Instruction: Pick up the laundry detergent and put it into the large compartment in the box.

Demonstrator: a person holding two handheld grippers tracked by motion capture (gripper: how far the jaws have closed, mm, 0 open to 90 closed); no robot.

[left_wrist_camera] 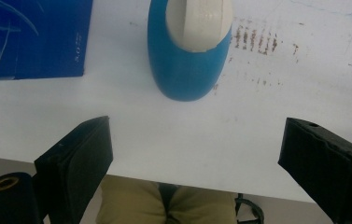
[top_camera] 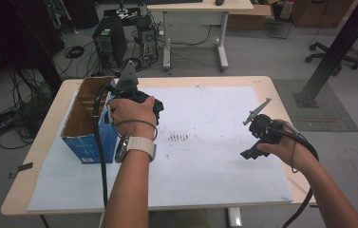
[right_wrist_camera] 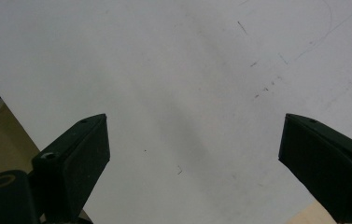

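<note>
From the high view, the left claw (top_camera: 136, 97) is gripped in the person's left hand (top_camera: 131, 116) over the white sheet (top_camera: 205, 142) covering the counter (top_camera: 43, 142). A blue cardboard box (top_camera: 84, 126), its top open, stands just beside that claw on its outer side. The right claw (top_camera: 255, 137) hangs well apart from it, toward the sheet's other edge, held in the right hand (top_camera: 286, 149).

In the left gripper view, the left claw (left_wrist_camera: 194, 158) stands with its jaws wide apart and nothing between them. Ahead of the jaws, lying on the sheet, is a blue and white rounded object (left_wrist_camera: 190, 46), clear of both jaws. The blue box (left_wrist_camera: 31, 37) sits ahead and to one side, and brown smudges (left_wrist_camera: 257, 42) mark the sheet just past the object.

In the right gripper view, the right claw (right_wrist_camera: 192, 158) is likewise spread wide, holding nothing, over bare white sheet (right_wrist_camera: 173, 70) with faint pen marks.
</note>
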